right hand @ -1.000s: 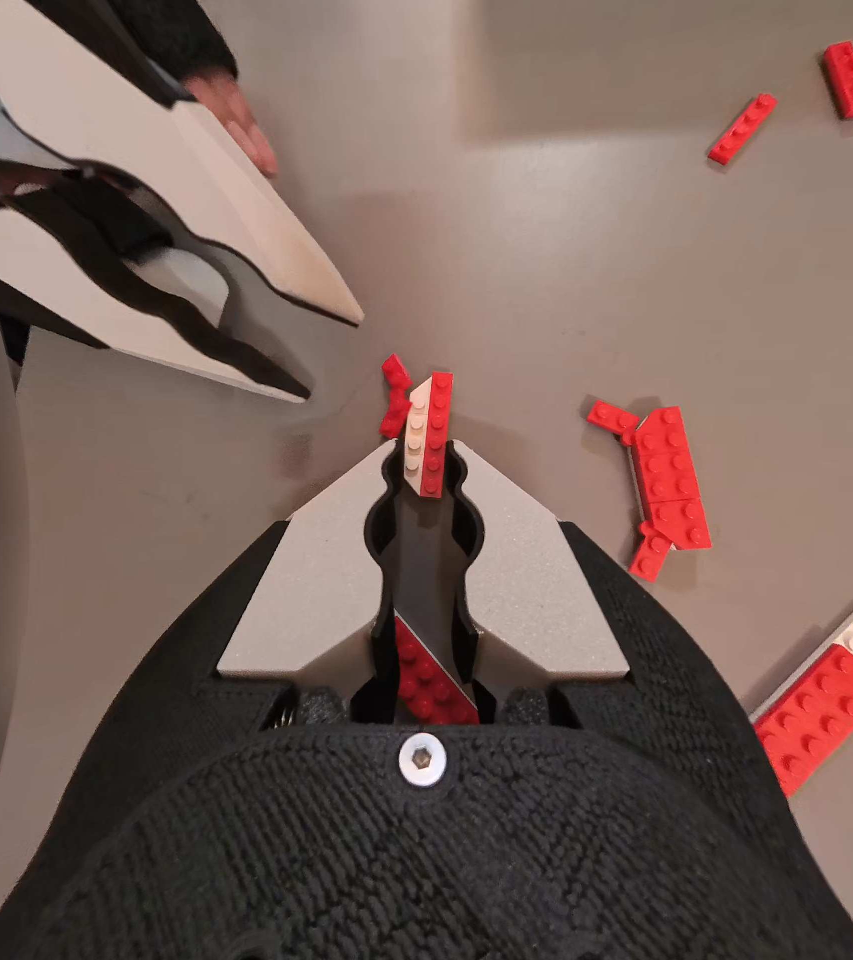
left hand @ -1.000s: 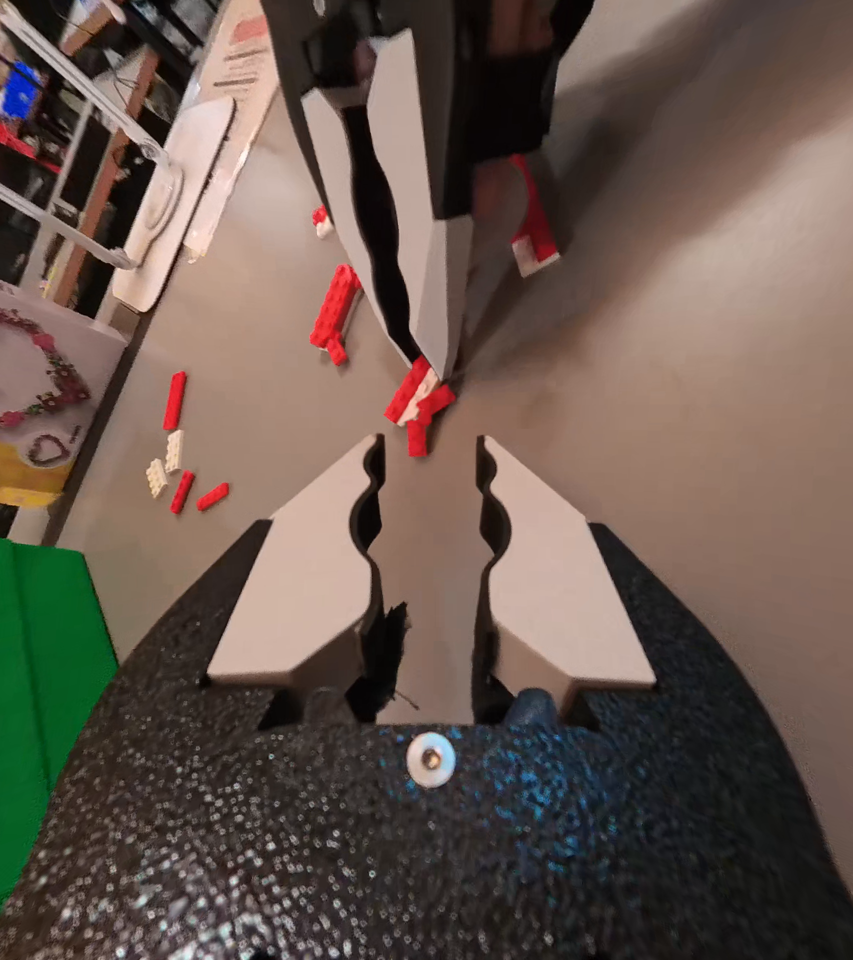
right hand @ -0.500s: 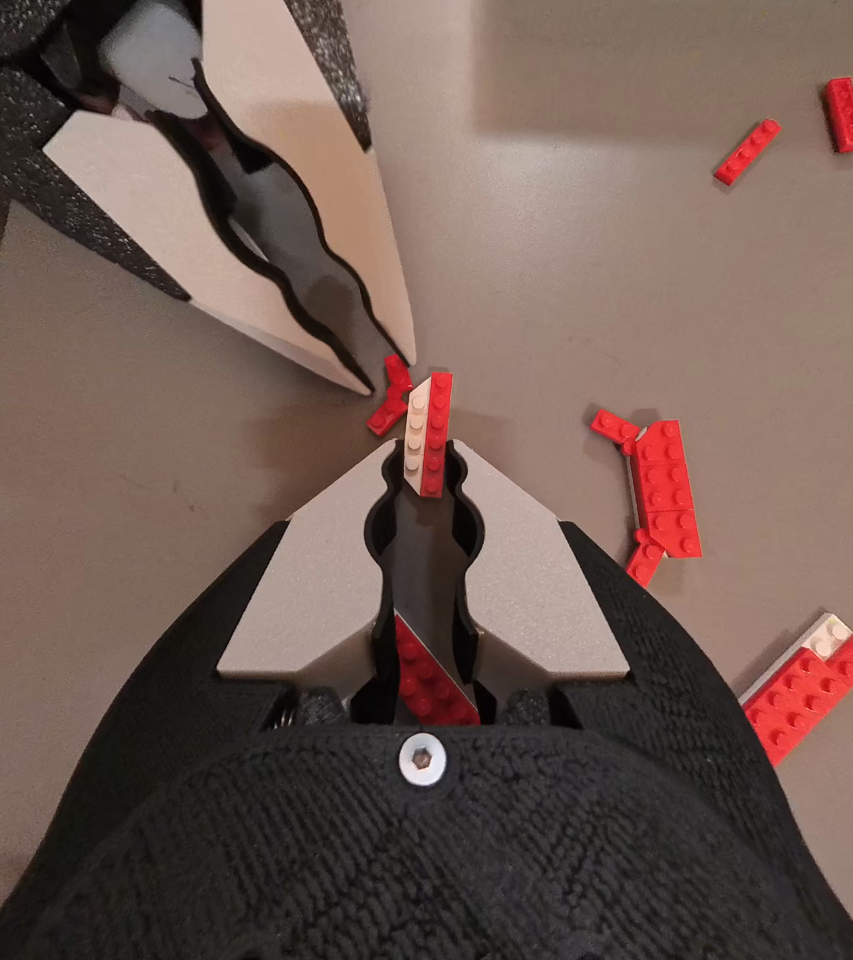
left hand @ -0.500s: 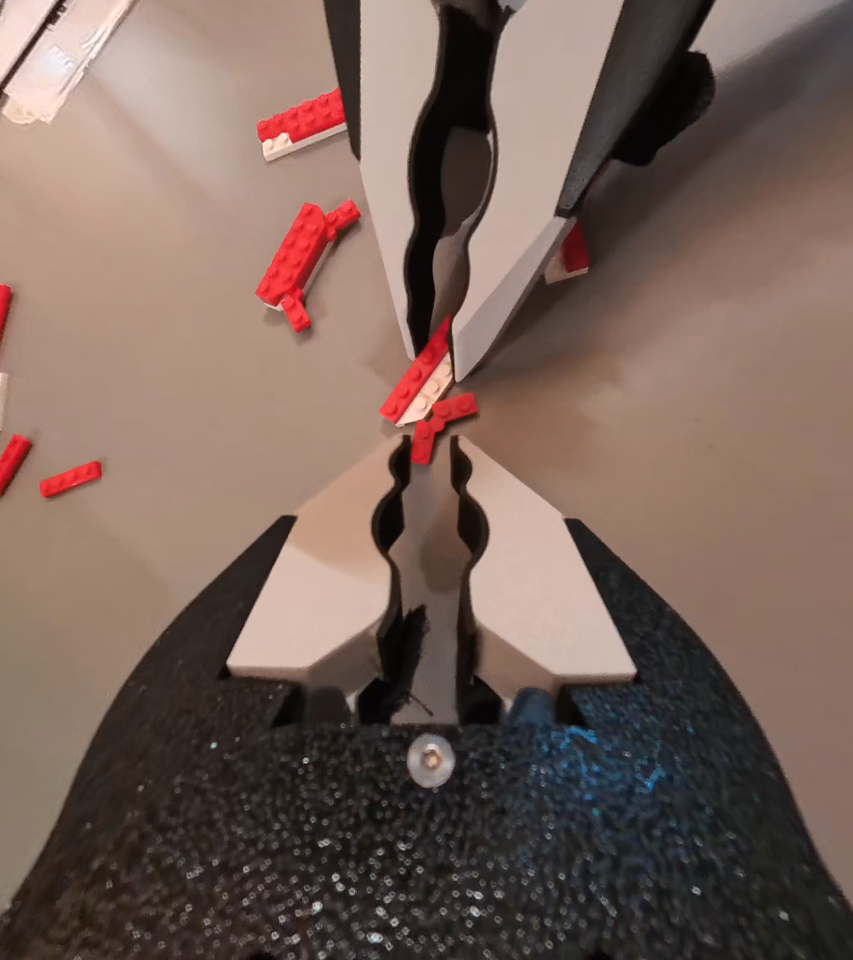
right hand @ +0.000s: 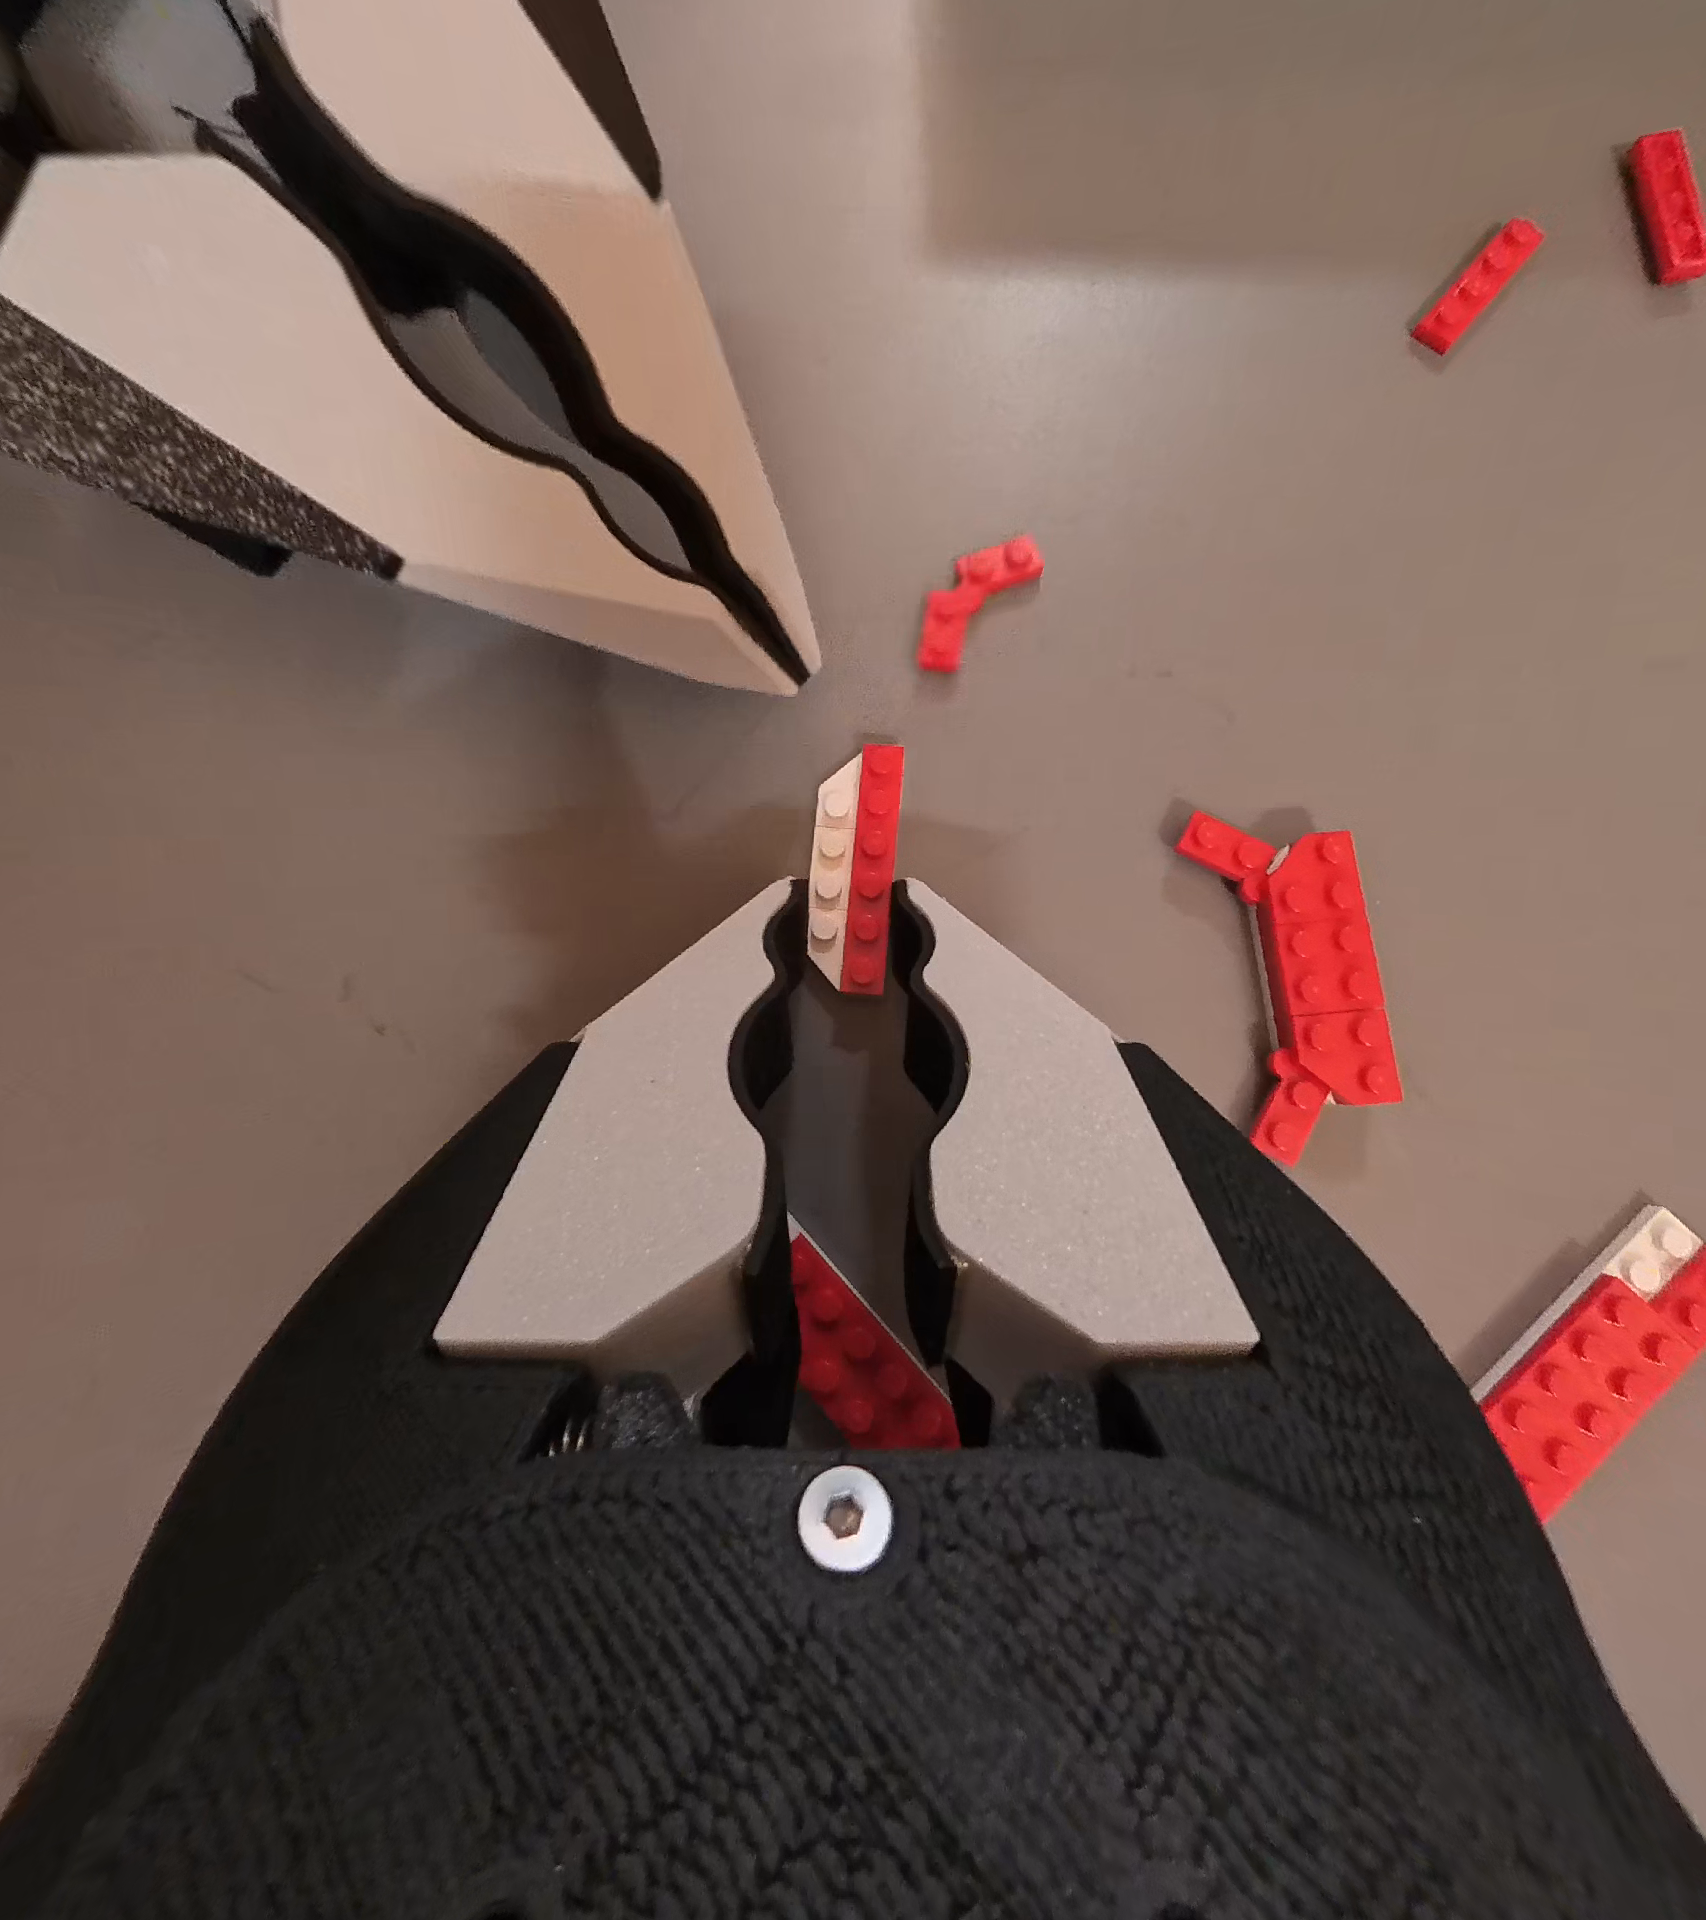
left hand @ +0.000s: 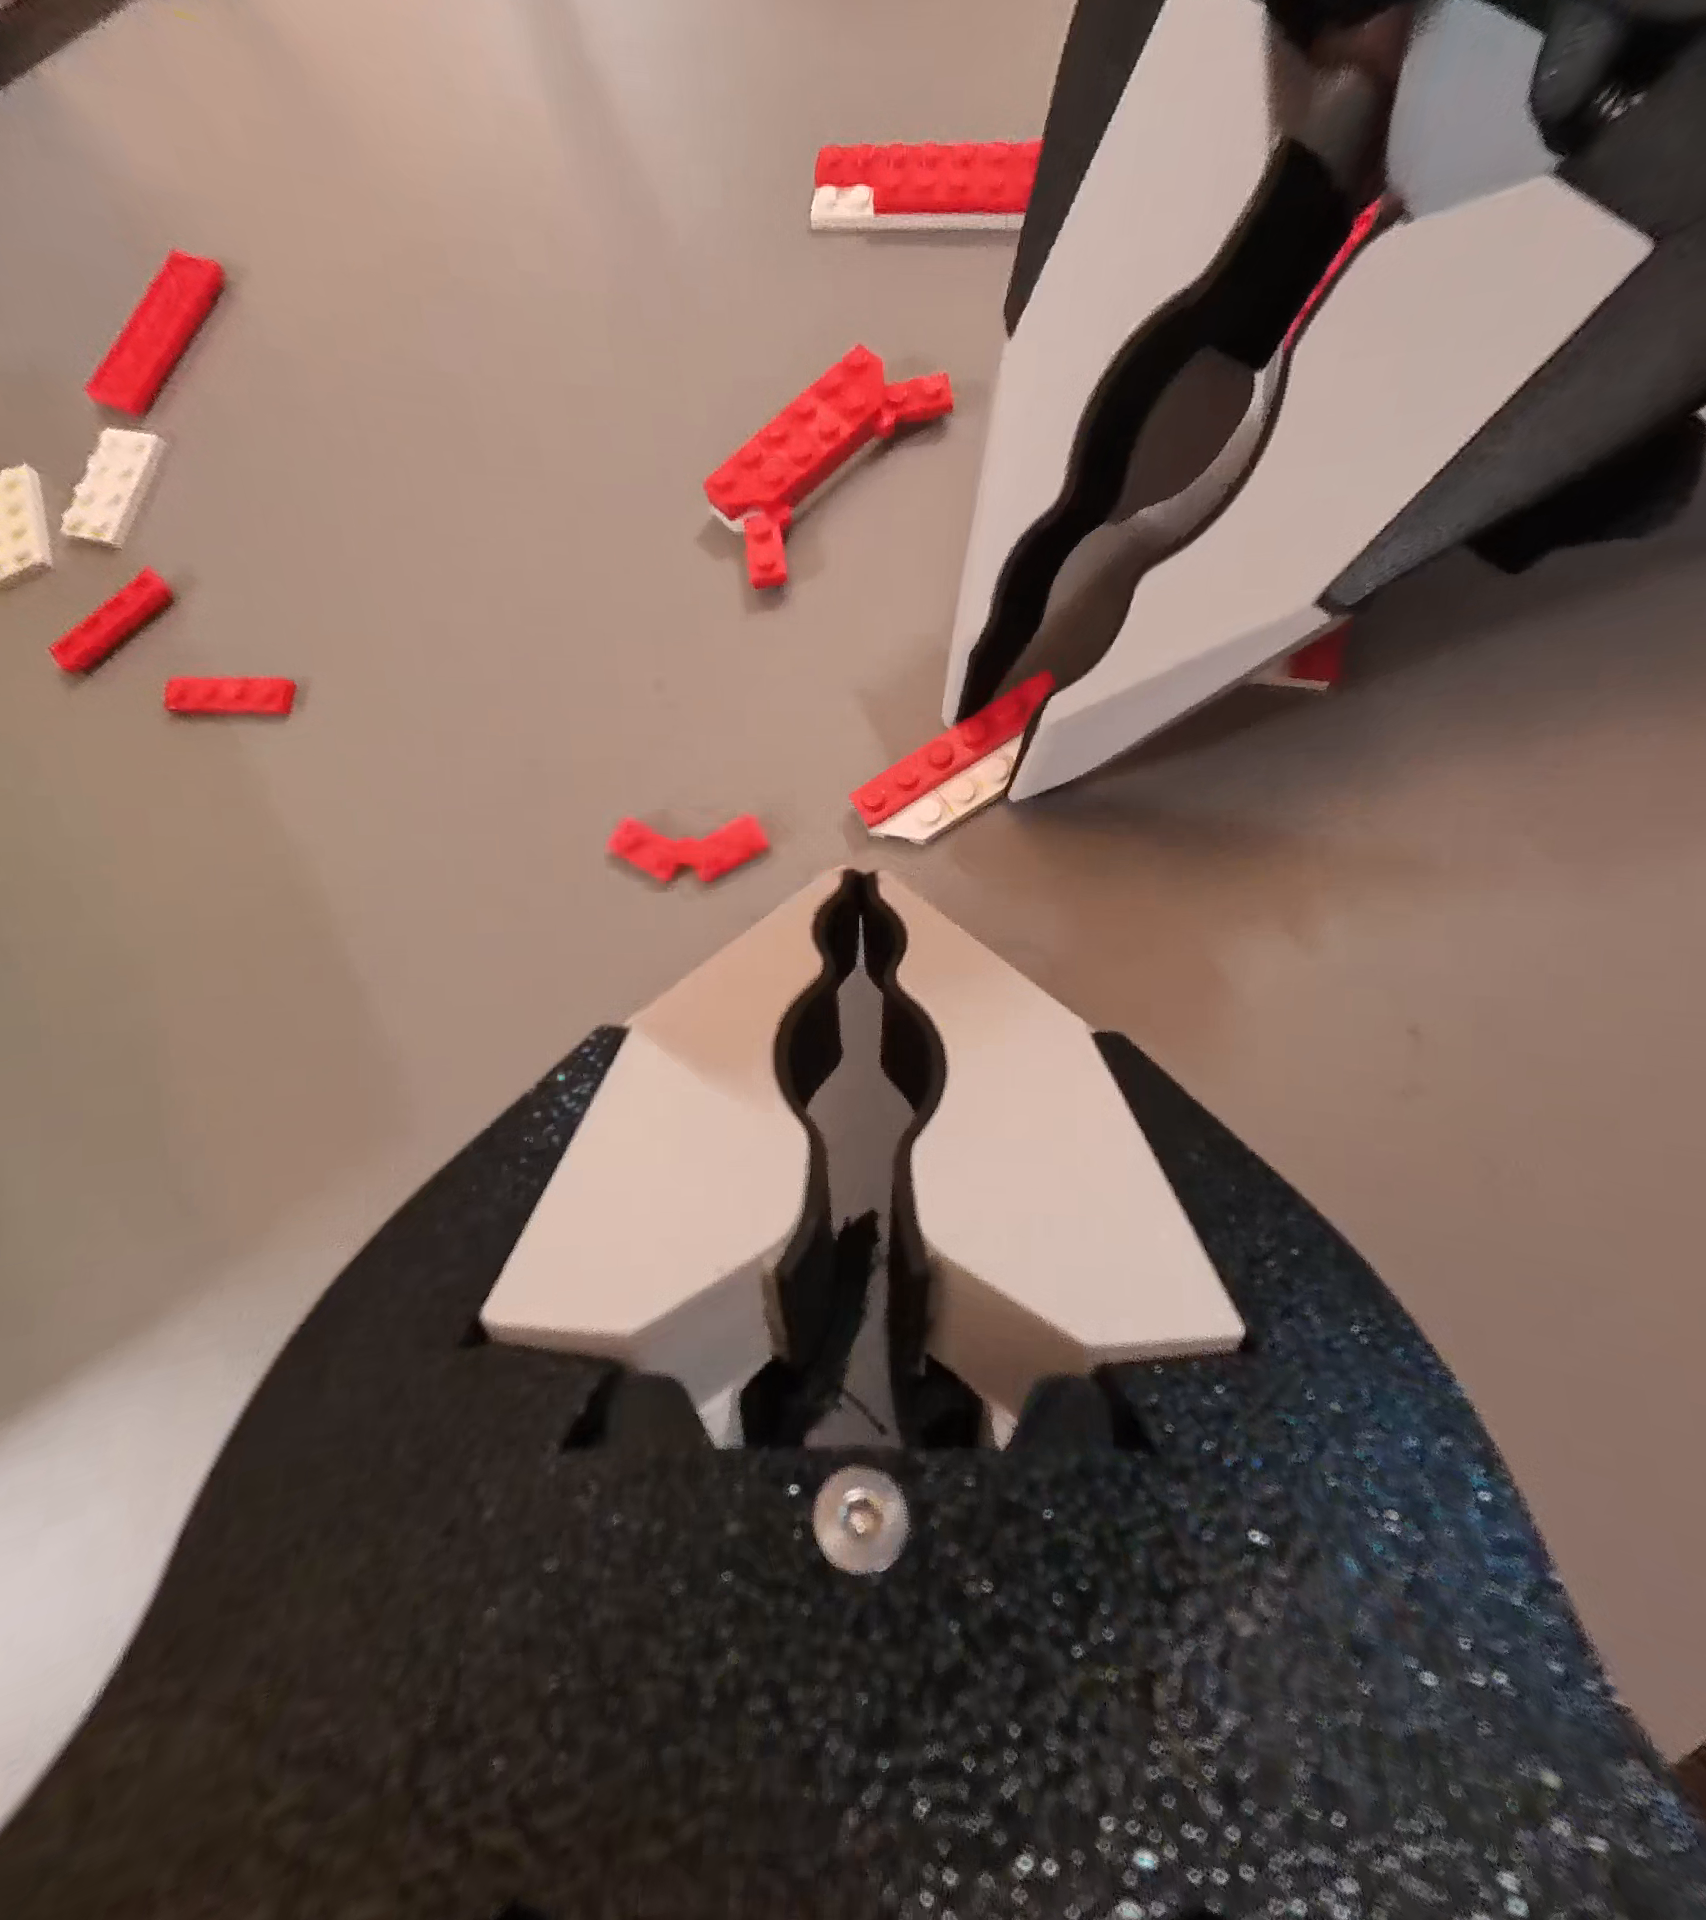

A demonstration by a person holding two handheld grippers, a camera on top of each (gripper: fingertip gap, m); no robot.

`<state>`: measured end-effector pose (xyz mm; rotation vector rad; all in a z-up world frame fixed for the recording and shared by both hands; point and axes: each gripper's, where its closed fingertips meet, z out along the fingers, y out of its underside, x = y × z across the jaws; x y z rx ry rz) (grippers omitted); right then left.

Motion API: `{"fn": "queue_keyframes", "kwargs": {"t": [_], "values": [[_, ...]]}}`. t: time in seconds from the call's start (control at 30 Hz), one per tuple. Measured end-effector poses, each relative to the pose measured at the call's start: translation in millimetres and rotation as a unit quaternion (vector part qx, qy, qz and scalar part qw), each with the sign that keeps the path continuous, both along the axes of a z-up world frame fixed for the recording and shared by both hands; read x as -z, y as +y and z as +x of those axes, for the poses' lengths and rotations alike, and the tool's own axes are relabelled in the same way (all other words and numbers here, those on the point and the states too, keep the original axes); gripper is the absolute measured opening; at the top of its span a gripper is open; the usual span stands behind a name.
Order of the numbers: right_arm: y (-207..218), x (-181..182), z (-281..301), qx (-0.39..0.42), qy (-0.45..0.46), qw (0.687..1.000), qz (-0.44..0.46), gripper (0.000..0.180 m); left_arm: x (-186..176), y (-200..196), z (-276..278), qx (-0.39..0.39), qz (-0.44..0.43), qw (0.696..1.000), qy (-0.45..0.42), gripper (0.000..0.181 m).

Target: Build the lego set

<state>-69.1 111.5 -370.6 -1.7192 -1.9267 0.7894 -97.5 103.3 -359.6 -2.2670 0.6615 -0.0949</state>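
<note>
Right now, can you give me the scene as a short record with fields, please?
surface: grey table
left tongs: shut, empty, tips just above the table
right tongs: shut on the red and white strip
nearest loose piece: small bent red piece, flat on the table, apart from both tongs
other builds: red wedge assembly; long red and white assembly
loose bricks: two white bricks, several red ones

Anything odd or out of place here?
One thing: the small bent red piece lies loose on the table, just left of the shut, empty left gripper. The right gripper is clamped on the red-and-white strip. No damage visible.
</note>
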Motion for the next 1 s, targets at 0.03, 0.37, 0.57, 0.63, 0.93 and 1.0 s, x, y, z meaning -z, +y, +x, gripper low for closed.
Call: {"fn": "queue_keyframes", "kwargs": {"t": [0.03, 0.37, 0.57, 0.63, 0.93, 1.0], "values": [[0.1, 0.1, 0.0, 0.000, 0.000, 1.000, 0.002, 0.014, 1.6, -0.7, 2.0, 0.004, -0.003, 1.000, 0.002, 0.000], [4.2, 0.5, 2.3, 0.002, -0.005, 1.000, 0.016, 0.013, -4.9, 18.7, -29.7, -0.052, 0.027, 0.998, -0.004, 0.024], [5.4, 0.5, 4.1, -0.003, -0.006, 1.000, 0.018, 0.014, 5.3, 24.2, -32.3, -0.031, -0.016, 0.999, -0.026, 0.041], [5.4, 0.6, 4.1, -0.005, -0.005, 1.000, 0.020, 0.014, 4.5, 24.6, -29.3, -0.031, -0.023, 0.999, -0.036, 0.042], [4.3, 0.7, 4.8, -0.010, -0.006, 1.000, 0.019, 0.014, -2.3, 25.6, -6.1, 0.058, 0.018, 0.998, -0.010, 0.046], [4.3, 0.7, 5.0, -0.010, -0.006, 1.000, 0.018, 0.014, -1.3, 23.9, -0.6, 0.080, 0.018, 0.997, -0.008, 0.046]]}}
